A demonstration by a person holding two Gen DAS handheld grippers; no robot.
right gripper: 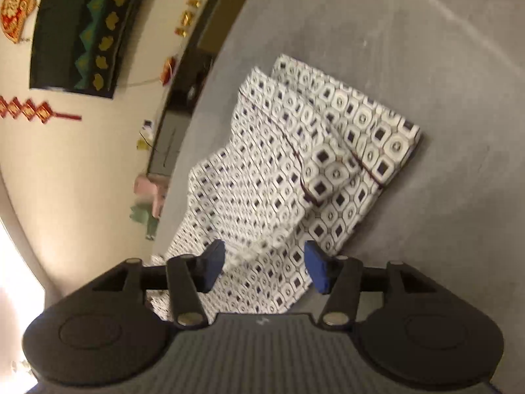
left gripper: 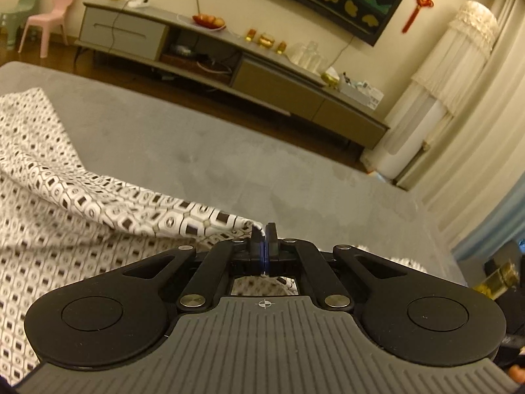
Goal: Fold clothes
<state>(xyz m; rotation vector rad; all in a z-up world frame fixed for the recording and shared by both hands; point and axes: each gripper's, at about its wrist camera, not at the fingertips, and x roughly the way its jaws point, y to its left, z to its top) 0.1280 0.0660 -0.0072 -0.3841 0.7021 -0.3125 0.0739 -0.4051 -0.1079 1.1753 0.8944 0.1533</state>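
Pinching a corner of the patterned garment, our left gripper has its pads pressed together on the fabric's edge, and the cloth rises in a taut fold from the grey surface up to the fingertips. The rest of it spreads away to the left across that surface. Moving to our right gripper, we see its blue pads spread wide apart, holding nothing, poised above the near edge of the garment, which lies partly folded in overlapping layers on the grey surface.
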